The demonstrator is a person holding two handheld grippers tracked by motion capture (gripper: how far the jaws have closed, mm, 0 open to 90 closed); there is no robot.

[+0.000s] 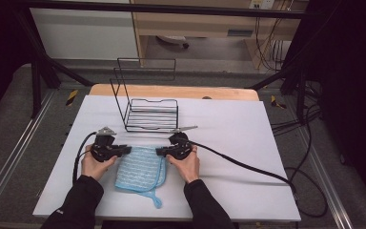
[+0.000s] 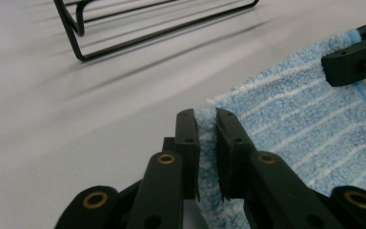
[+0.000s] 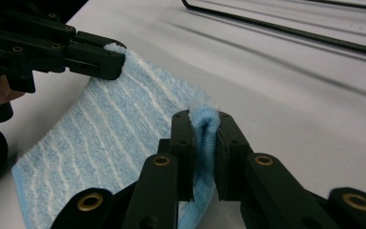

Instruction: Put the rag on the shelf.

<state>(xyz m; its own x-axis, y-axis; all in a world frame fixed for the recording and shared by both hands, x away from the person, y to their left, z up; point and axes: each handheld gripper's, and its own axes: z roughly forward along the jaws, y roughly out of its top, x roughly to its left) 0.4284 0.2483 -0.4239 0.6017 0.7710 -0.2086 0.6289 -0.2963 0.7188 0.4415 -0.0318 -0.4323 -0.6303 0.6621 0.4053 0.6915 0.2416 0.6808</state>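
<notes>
A light blue cloth point(image 1: 138, 169) with white stripes lies folded on the white table cover, a loop tag at its near corner. My left gripper point(image 1: 127, 150) is at the cloth's far left corner, and in the left gripper view its jaws point(image 2: 206, 119) pinch the cloth point(image 2: 305, 119) edge between them. My right gripper point(image 1: 159, 151) is at the far right corner. In the right gripper view its jaws point(image 3: 205, 119) squeeze a raised fold of the cloth point(image 3: 105, 124). Each gripper view also shows the other gripper's jaws on the opposite corner.
A black wire rack point(image 1: 150, 114) stands just beyond the cloth, its tall back frame toward the far left. The white table cover point(image 1: 248, 143) spreads out to the right and left of the hands. Cables trail from both grippers, the right one across the table to the right.
</notes>
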